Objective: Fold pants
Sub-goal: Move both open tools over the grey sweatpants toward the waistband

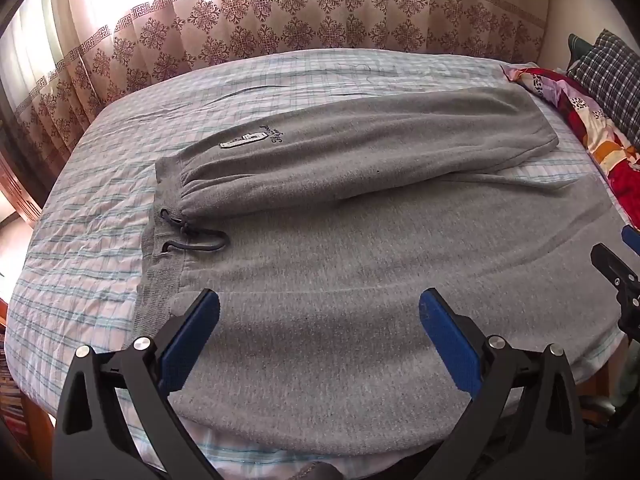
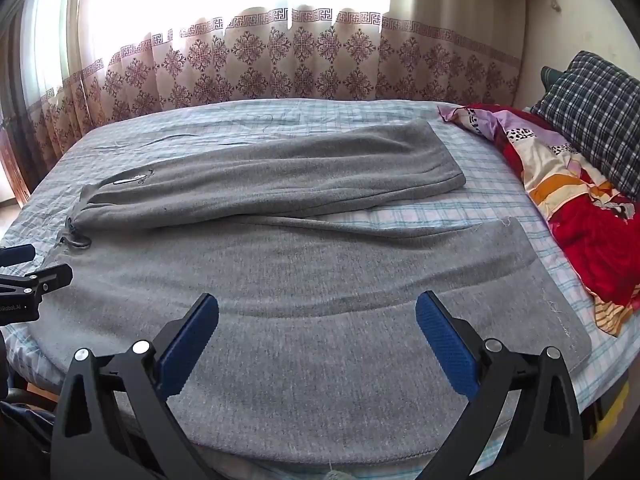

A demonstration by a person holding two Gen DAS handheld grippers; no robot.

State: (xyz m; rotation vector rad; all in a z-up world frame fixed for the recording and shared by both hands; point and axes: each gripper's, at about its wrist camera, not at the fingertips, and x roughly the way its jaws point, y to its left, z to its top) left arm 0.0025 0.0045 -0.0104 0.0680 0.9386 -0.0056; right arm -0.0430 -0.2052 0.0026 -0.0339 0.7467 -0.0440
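Grey sweatpants (image 1: 340,248) lie spread flat on the bed, waistband to the left with a dark drawstring (image 1: 192,236), legs running right. The far leg (image 1: 360,148) carries a small logo patch (image 1: 244,140). The near leg (image 2: 320,280) ends in a cuff (image 2: 560,312) at the right. My left gripper (image 1: 319,332) is open and empty above the near leg by the waistband. My right gripper (image 2: 317,330) is open and empty above the near leg, closer to the cuff. Each gripper shows at the other view's edge: right gripper (image 1: 616,280), left gripper (image 2: 36,280).
The bed has a checked blue and white sheet (image 1: 80,220). A red patterned quilt (image 2: 580,220) and a plaid pillow (image 2: 596,112) lie along the right side. A patterned curtain (image 2: 280,64) hangs behind the bed. The near bed edge is just below the grippers.
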